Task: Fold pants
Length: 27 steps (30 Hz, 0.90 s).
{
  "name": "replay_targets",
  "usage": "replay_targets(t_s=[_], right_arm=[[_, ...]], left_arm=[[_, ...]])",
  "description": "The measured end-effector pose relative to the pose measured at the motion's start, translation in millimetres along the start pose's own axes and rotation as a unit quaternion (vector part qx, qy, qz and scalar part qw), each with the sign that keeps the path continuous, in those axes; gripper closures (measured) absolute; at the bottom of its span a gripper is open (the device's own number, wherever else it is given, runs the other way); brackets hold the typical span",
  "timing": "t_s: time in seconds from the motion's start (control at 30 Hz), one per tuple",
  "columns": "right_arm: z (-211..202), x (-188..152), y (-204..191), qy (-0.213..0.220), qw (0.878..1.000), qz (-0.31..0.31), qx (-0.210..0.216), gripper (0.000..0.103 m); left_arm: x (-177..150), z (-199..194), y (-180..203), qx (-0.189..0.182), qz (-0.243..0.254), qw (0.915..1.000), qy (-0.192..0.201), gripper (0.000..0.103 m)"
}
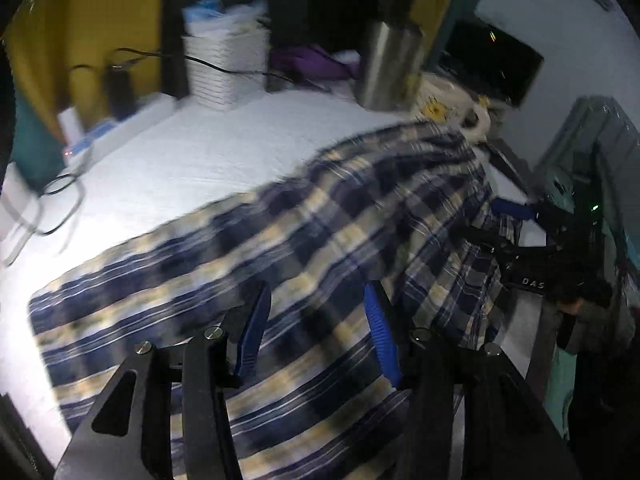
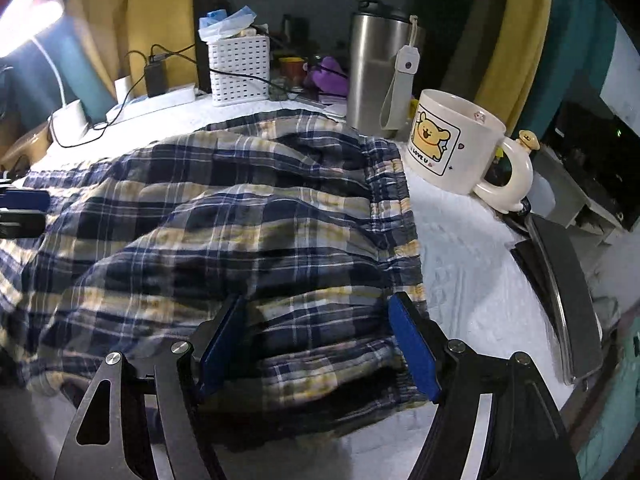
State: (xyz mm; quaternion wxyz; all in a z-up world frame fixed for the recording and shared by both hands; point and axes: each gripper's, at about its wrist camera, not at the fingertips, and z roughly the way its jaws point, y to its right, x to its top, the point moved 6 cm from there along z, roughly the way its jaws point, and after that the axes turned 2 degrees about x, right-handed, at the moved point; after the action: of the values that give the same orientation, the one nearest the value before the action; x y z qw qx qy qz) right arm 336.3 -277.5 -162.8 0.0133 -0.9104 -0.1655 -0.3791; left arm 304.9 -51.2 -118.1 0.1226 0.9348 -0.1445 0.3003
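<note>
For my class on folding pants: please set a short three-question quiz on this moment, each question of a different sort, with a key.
1. True or false: the cream ceramic mug with a yellow bear print stands on the blue-and-yellow plaid pants.
2. Which stands beside the mug? A) brushed steel tumbler with a black lid B) a glass vase C) a red kettle
3. Fill in: the right gripper has its blue pads apart over the pants' ____ end.

Key: 1 false, it stands on the white table cover beside them; 2 A; 3 waistband.
</note>
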Motion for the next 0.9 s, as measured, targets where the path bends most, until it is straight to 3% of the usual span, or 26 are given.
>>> replay_targets(t_s=[0.1, 0.23, 0.4, 0.5, 0.57, 0.73, 0.9], right_arm=[[-1.2, -2.3, 2.7, 0.005, 1.0, 0.002, 0.007, 0.028], [-1.8, -4.8, 5.2, 0.007, 1.0, -0.002, 0.003, 0.028], [0.2, -7.8, 15.5, 0.001, 1.0, 0.005, -0.021, 0.028], [3.7, -11.9, 32.4, -0.012, 0.998, 0.06, 0.005, 0.028], [1.4, -9.0, 30.7, -0.011, 0.999, 0.049, -0.01, 0.028], [-14.0, 11.6, 25.5, 0.021, 0.998, 0.054, -0.029, 0.028], [-24.7, 37.5, 3.2, 0.047, 0.997, 0.052, -0.008, 0.028]], left_arm=[[2.0, 22.7, 7.0, 0.012, 0.019, 0.9993, -0.028, 0.055], [3.1, 47.6, -5.8, 0.055, 0.028, 0.9965, -0.057, 0.055], [13.0, 50.0, -30.9, 0.085, 0.016, 0.9952, -0.046, 0.052], [17.7, 48.0, -55.5, 0.109, 0.006, 0.9933, -0.039, 0.045], [19.0, 42.5, -74.3, 0.13, -0.015, 0.9906, -0.04, 0.046], [26.6, 11.0, -109.0, 0.151, -0.045, 0.9875, -0.003, 0.046], [15.7, 12.1, -145.1, 0.172, -0.066, 0.9827, -0.022, 0.046]])
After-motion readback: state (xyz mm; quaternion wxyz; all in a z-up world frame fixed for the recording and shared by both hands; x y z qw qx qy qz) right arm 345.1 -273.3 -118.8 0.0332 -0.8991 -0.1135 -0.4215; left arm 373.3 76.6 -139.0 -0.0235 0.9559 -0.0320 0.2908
